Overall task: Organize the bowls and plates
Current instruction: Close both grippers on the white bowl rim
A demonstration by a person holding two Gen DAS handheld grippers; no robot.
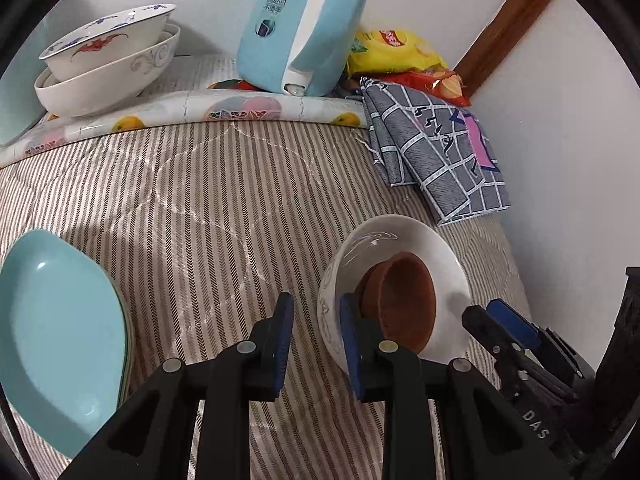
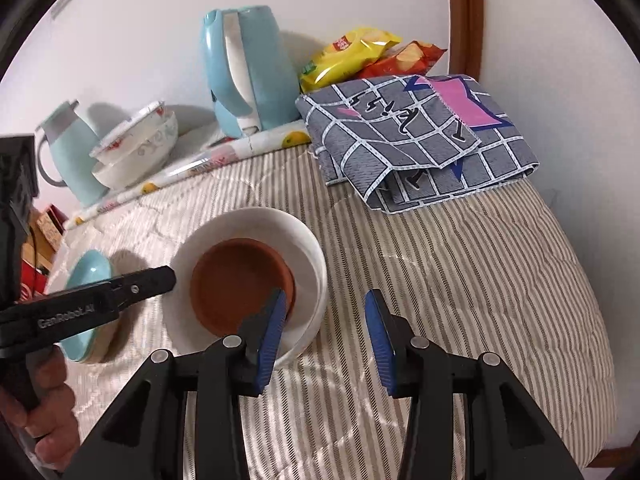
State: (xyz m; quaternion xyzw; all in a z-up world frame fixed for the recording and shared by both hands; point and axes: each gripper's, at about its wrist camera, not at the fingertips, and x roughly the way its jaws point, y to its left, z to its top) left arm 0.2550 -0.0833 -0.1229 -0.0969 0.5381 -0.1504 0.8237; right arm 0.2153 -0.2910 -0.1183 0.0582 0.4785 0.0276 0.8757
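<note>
1. Landmark: white bowl [image 2: 308, 256] on the striped quilt [image 2: 460, 280]; sits upright.
2. Brown bowl [image 2: 240, 280] nested inside the white bowl, leaning toward its near-left wall.
3. Right gripper [image 2: 326, 334]: jaws apart, holding nothing. Left finger hangs over the white bowl's near rim; right finger outside the bowl, to its right.
4. Left gripper [image 1: 316, 344]: jaws apart, empty. Right finger at the white bowl's left rim; whether it touches, cannot tell.
5. Teal plates [image 1: 60, 336] stacked left of the white bowl, apart from it.
6. Patterned bowls [image 1: 108, 64] stacked well behind-left of the white bowl; blue kettle [image 1: 304, 28] behind it; folded checked cloth [image 2: 420, 136] behind-right.
</note>
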